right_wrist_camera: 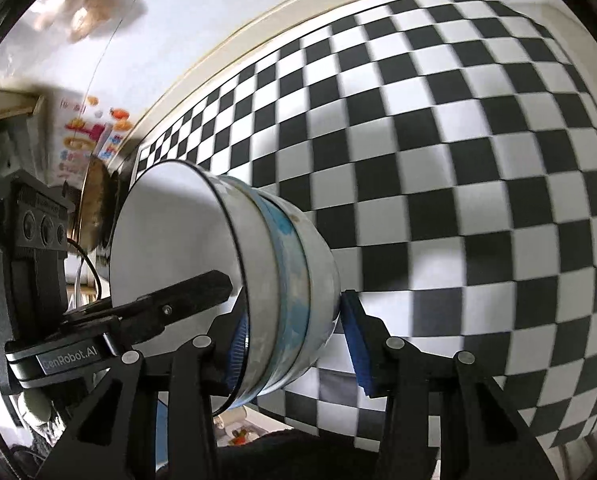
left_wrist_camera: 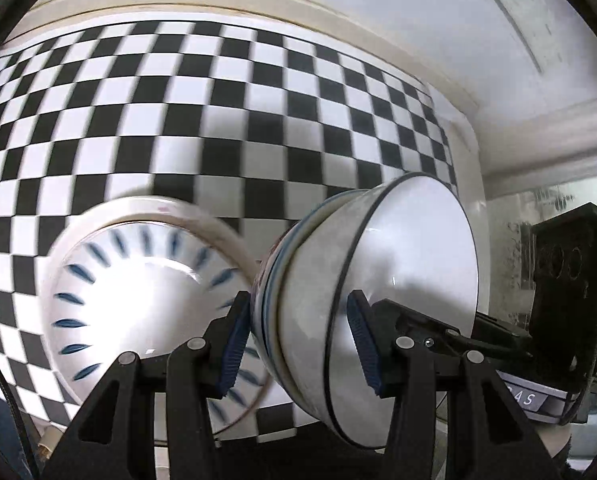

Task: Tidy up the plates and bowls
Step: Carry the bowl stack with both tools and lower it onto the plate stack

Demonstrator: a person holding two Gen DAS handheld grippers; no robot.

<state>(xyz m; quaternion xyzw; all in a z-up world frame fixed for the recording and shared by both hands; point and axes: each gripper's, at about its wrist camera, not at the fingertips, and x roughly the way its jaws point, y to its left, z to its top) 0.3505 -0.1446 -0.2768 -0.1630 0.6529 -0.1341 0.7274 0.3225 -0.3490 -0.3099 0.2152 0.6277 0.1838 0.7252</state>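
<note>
A stack of nested bowls [left_wrist_camera: 338,288], white with a dark rim, hangs above the checkered tablecloth [left_wrist_camera: 218,120]. My left gripper [left_wrist_camera: 298,344] is shut on one side of the stack, one blue pad inside the top bowl and one outside. My right gripper [right_wrist_camera: 294,344] is shut on the opposite side of the same stack [right_wrist_camera: 258,272] in the same way. A white plate with blue dashes [left_wrist_camera: 138,300] lies on the cloth to the left of the stack, with a cream-rimmed dish under it.
The right gripper's black body [left_wrist_camera: 558,288] shows at the right of the left wrist view; the left gripper's body [right_wrist_camera: 38,280] shows at the left of the right wrist view. A white wall [left_wrist_camera: 418,20] borders the table. A colourful package [right_wrist_camera: 86,136] stands off the table's far corner.
</note>
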